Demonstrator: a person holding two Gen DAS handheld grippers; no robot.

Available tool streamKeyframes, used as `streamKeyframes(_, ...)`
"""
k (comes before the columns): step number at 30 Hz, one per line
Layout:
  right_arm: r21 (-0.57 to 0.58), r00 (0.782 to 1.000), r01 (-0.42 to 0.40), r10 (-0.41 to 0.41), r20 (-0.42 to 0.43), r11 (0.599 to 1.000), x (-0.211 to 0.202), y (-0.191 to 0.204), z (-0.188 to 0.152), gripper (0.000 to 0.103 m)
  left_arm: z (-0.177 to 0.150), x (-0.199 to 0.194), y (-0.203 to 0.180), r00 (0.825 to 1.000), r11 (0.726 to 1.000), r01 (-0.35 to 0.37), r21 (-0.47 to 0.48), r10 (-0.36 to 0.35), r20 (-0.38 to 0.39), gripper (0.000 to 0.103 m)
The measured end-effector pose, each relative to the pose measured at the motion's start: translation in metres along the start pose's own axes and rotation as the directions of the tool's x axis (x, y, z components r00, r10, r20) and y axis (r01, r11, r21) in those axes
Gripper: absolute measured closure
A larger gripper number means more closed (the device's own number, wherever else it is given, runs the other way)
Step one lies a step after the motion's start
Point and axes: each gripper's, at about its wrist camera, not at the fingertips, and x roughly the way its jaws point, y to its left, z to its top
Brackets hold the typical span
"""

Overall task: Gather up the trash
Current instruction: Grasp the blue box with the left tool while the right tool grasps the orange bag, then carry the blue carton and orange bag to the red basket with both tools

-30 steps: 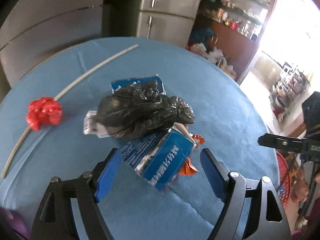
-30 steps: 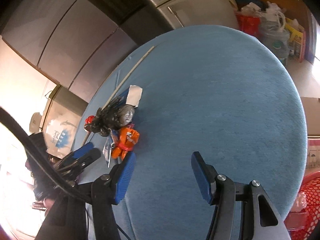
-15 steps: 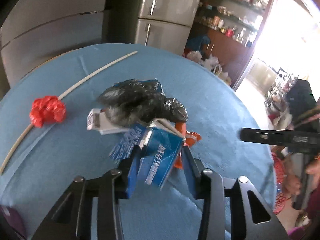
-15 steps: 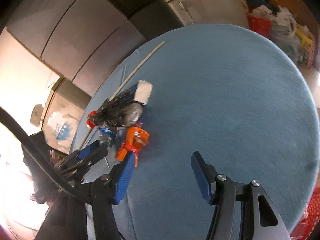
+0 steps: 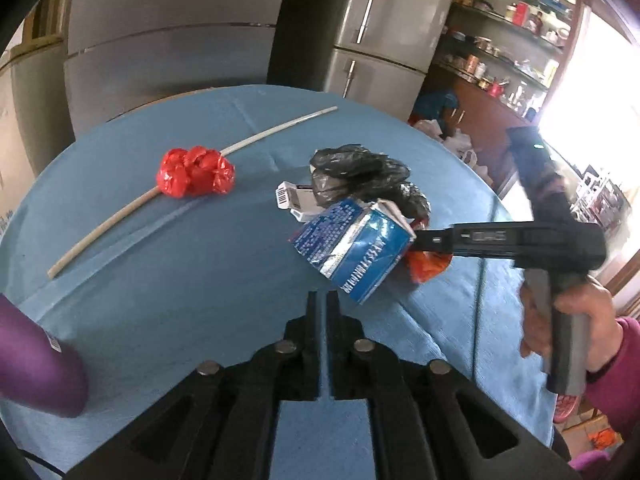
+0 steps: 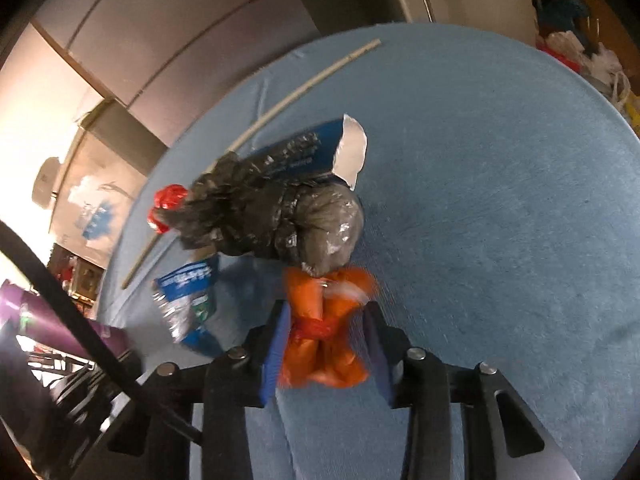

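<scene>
Risk of dragging the pile instead of lifting one piece.
Your right gripper [image 6: 326, 344] jaws are closing around the orange wrapper [image 6: 324, 336], which touches the black bag [image 6: 280, 216] on the blue desk [image 6: 500, 200]; a loose pinch could slip. Your left gripper [image 5: 323, 312] jaws are together, empty, beside the blue carton [image 5: 352, 248].

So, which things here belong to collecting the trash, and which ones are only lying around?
For the job:
orange wrapper, blue carton, black plastic bag, red crumpled wrapper, white barcode box, probably the long white stick.

Just lying about:
fridge, shelves, purple object.
</scene>
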Motion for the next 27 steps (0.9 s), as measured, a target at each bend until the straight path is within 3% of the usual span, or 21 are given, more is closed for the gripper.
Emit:
streamKeyframes(1,-0.015,1.000,0.010,-0.009,0.009,1.000,0.000,0.003,0.000,0.068,0.001,-0.001,-0.002,1.000,1.000,0.003,0.007,-0.003,0.003,0.057)
streamKeyframes(3,-0.060,1.000,0.018,-0.018,0.012,0.998,0.000,0.010,-0.004,0.070,0.006,-0.003,-0.009,0.999,1.000,-0.016,0.027,0.015,0.039,0.025)
streamKeyframes(4,-0.080,1.000,0.026,-0.024,0.018,0.997,-0.002,0.011,-0.007,0.070,0.009,-0.003,-0.015,0.998,0.999,-0.018,0.046,0.015,0.063,0.025)
streamKeyframes(7,-0.081,0.999,0.028,-0.025,0.029,0.996,-0.010,0.005,-0.017,0.071,0.016,0.004,-0.032,0.998,0.995,-0.014,0.102,0.008,0.057,0.025)
streamKeyframes(12,-0.028,0.999,-0.021,0.022,0.033,0.999,-0.033,-0.025,-0.032,0.071,0.030,0.035,-0.060,0.991,0.967,-0.131,0.218,0.121,0.061,0.024)
streamKeyframes(18,0.016,0.997,-0.064,0.063,0.052,0.998,-0.058,-0.045,-0.052,0.071,0.044,0.068,-0.046,0.989,0.976,-0.151,0.158,0.148,0.026,0.025)
streamKeyframes(20,0.026,0.995,-0.079,0.078,0.058,0.997,-0.061,-0.047,-0.056,0.071,0.045,0.073,-0.038,0.992,0.986,-0.124,0.115,0.124,0.012,0.043)
streamKeyframes(23,0.019,0.993,-0.089,0.088,0.079,0.996,-0.065,-0.050,-0.063,0.071,0.044,0.067,-0.032,0.994,0.991,-0.106,0.078,0.103,0.034,0.057)
streamKeyframes(25,0.015,0.992,-0.093,0.092,0.090,0.996,-0.069,-0.051,-0.067,0.071,0.042,0.059,-0.028,0.994,0.993,-0.102,0.051,0.100,0.040,0.081)
streamKeyframes(27,0.019,0.990,-0.103,0.100,0.101,0.995,-0.072,-0.051,-0.070,0.071,0.039,0.054,-0.023,0.997,0.998,-0.067,0.009,0.067,0.029,0.081)
